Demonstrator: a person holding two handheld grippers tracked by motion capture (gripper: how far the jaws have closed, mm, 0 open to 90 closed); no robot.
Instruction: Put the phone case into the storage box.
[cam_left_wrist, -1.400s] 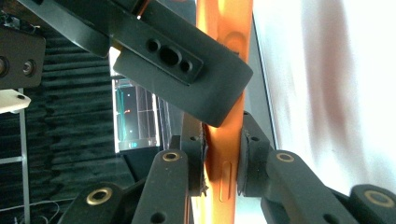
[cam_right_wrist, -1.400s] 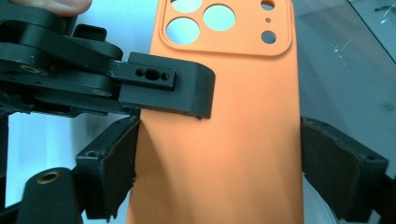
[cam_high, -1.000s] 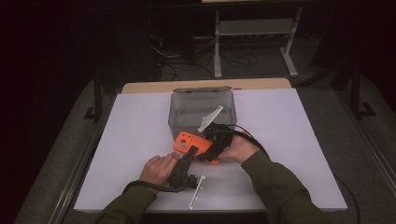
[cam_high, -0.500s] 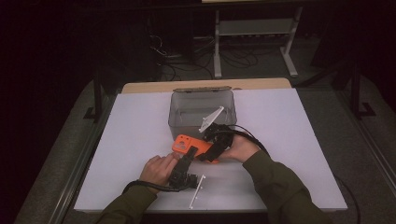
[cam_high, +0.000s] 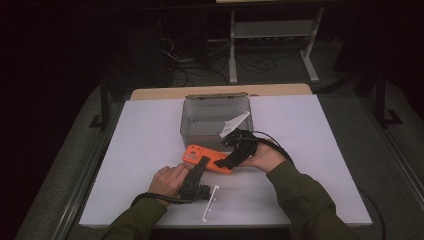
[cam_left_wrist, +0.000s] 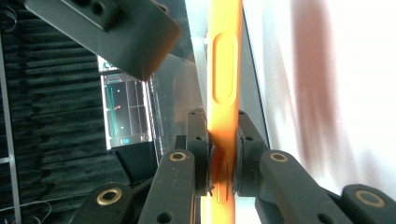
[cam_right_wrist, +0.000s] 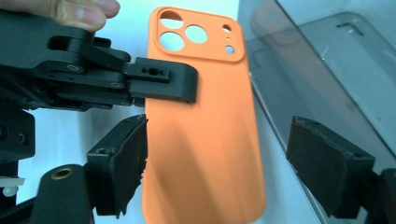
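Note:
An orange phone case (cam_high: 212, 159) is held just in front of the clear box. My left gripper (cam_high: 199, 167) is shut on it: in the left gripper view its pads (cam_left_wrist: 201, 154) pinch the thin edge of the case (cam_left_wrist: 224, 70) from both faces. My right gripper (cam_high: 231, 156) straddles the other end of the case. In the right gripper view the case (cam_right_wrist: 205, 140) shows its back with the camera cut-outs at the far end. The left pad (cam_right_wrist: 126, 158) sits at one long edge. The other pad (cam_right_wrist: 327, 172) stands a little clear of the opposite edge, so this gripper (cam_right_wrist: 215, 163) is open.
A clear plastic box (cam_high: 186, 131) stands on the white table (cam_high: 310, 135) just behind the grippers; a clear phone case (cam_right_wrist: 336, 56) lies inside it. A small white strip (cam_high: 210, 202) lies near the table's front edge. Beyond the table is dark floor.

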